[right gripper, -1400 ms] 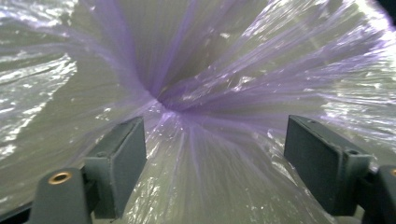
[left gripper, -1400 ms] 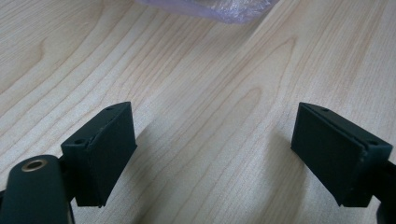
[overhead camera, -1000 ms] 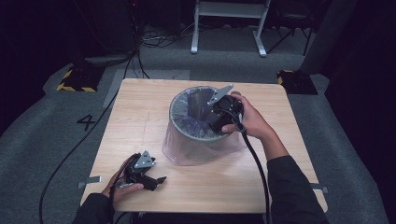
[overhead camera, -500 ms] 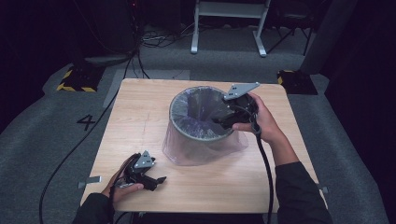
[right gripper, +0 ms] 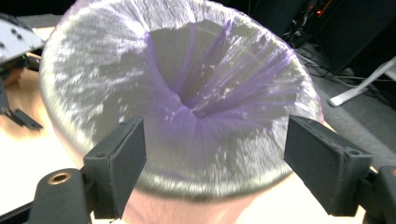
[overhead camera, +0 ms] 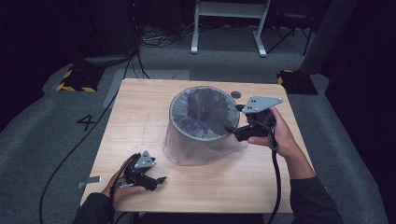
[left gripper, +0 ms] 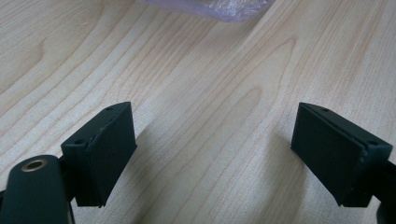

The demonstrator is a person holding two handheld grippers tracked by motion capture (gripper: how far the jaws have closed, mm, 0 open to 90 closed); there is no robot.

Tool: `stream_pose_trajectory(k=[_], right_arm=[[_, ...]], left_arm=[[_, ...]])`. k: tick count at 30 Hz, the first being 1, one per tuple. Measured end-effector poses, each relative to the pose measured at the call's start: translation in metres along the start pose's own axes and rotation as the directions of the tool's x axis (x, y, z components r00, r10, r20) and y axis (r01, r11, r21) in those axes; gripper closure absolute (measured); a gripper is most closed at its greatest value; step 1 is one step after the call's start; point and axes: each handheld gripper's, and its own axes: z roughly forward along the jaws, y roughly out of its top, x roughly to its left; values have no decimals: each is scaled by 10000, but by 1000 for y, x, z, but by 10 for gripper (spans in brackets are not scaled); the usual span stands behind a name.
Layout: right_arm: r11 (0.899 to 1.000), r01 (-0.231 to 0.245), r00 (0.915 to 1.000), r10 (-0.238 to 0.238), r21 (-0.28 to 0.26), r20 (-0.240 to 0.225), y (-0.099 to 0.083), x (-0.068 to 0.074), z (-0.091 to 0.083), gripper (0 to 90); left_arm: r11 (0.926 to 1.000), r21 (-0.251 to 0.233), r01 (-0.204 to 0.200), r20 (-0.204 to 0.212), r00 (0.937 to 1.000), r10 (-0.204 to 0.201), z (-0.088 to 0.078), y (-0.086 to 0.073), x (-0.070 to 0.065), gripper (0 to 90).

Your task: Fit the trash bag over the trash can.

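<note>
Bin [overhead camera: 203,116] lined with a thin purple bag [right gripper: 187,93] stands mid-tabletop, toward the far right corner. Right gripper [overhead camera: 233,133] hovers at its near rim, jaws spread; left gripper [overhead camera: 159,179] rests spread near the front left corner. Flimsy, slippery film; best pinched at the rim fold.

The right gripper [overhead camera: 233,132] is held up at the near right side of the bin's rim [overhead camera: 205,136], jaws spread wide and pointing at it, seemingly just short of touching. The left gripper [overhead camera: 156,180] rests low, well apart from the bin on its near left, jaws open.
</note>
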Motion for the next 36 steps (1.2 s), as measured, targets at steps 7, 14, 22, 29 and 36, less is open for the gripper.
stream_pose_trajectory(k=[7,14,22,29,36], right_arm=[[9997,253,9976,-257,63,640,-14,10,-11,212],[9996,251,9978,-245,-91,616,-28,17,-23,201],[9999,-151,9981,145,83,605,-59,20,-23,197],[9971,-445,9967,402,611,704,-91,23,-12,196],[9926,-488,9976,429,1110,544,-119,30,-3,187]], left_arm=[[10000,1,-5,5,10000,5,0,0,0,134],[10000,0,-9,7,10000,9,0,0,0,135],[10000,3,-10,8,10000,10,0,0,0,134],[10000,-1,-7,6,10000,7,0,0,0,135],[10000,-1,-6,8,10000,6,0,0,0,135]])
